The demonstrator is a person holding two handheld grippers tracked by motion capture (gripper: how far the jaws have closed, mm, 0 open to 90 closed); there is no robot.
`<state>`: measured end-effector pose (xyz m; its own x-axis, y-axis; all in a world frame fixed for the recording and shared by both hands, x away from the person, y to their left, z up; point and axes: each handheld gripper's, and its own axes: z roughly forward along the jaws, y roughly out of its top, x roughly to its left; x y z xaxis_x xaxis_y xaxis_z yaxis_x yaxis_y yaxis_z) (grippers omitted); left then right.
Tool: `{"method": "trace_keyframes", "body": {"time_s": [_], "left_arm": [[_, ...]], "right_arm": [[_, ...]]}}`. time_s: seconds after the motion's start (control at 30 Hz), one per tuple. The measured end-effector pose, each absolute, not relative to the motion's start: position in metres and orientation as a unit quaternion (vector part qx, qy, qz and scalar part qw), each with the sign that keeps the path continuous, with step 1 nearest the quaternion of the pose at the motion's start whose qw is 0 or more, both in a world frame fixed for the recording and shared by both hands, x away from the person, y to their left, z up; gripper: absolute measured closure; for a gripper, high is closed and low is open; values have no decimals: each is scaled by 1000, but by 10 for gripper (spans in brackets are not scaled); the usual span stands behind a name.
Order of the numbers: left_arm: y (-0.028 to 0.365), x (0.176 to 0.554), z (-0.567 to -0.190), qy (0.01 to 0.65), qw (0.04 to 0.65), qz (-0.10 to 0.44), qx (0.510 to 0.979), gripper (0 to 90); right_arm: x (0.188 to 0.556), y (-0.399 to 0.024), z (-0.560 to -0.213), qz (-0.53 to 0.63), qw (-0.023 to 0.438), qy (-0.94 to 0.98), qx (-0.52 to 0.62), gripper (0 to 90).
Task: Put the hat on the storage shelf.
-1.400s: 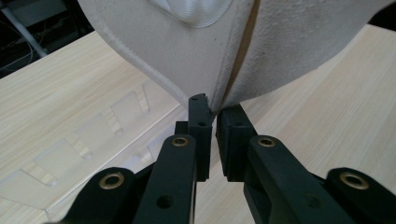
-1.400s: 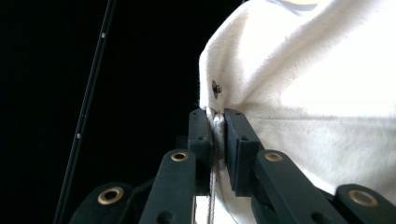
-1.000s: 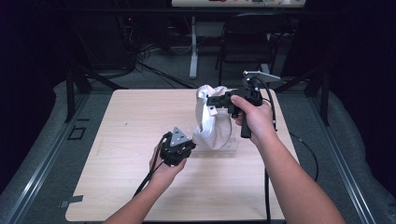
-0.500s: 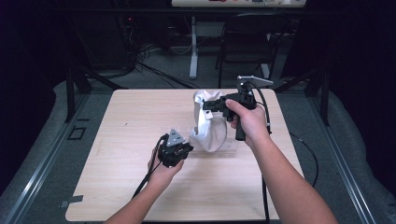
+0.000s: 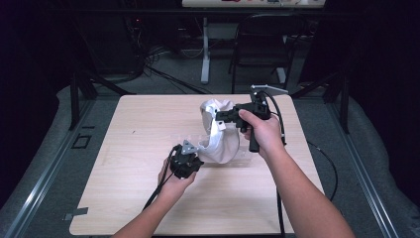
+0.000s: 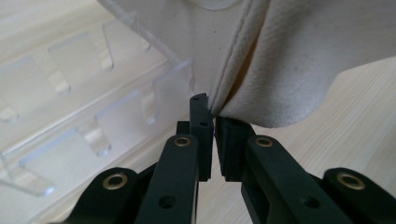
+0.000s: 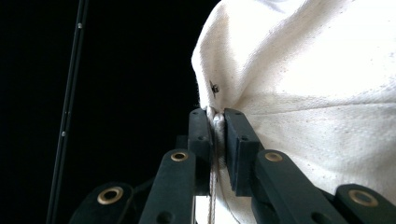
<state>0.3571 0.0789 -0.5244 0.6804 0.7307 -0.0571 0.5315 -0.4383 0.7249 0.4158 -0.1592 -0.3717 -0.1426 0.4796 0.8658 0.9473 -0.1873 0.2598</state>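
My left gripper (image 5: pixel 190 159) pinches the seam of the cream cloth bag (image 5: pixel 220 134), its jaws almost touching. Under the bag, a clear plastic rack (image 6: pixel 88 116) is hard to trace. Beyond, my right gripper (image 5: pixel 221 118) clamps the bag's lifted rim.

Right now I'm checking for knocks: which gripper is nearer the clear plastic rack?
Left. The left gripper grips the white cloth low beside the rack; the right gripper holds it higher.

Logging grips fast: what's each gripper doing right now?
Left gripper: shut on the white cloth bag, at a seam edge.
Right gripper: shut on the white cloth bag, lifting its upper edge.
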Motion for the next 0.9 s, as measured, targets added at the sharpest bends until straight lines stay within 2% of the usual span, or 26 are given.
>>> {"method": "trace_keyframes", "body": {"time_s": [0.57,0.73,0.9], "left_arm": [[82,355,-533,381,392,134,827,835],[85,351,-532,378,420,134,814,636],[96,338,-529,365,444,135,807,531]], "right_arm": [[419,-164,-381,-472,238,-581,-619,822],[417,-164,-383,-471,239,-588,-613,822],[414,-164,-382,-472,226,-593,-611,821]]}}
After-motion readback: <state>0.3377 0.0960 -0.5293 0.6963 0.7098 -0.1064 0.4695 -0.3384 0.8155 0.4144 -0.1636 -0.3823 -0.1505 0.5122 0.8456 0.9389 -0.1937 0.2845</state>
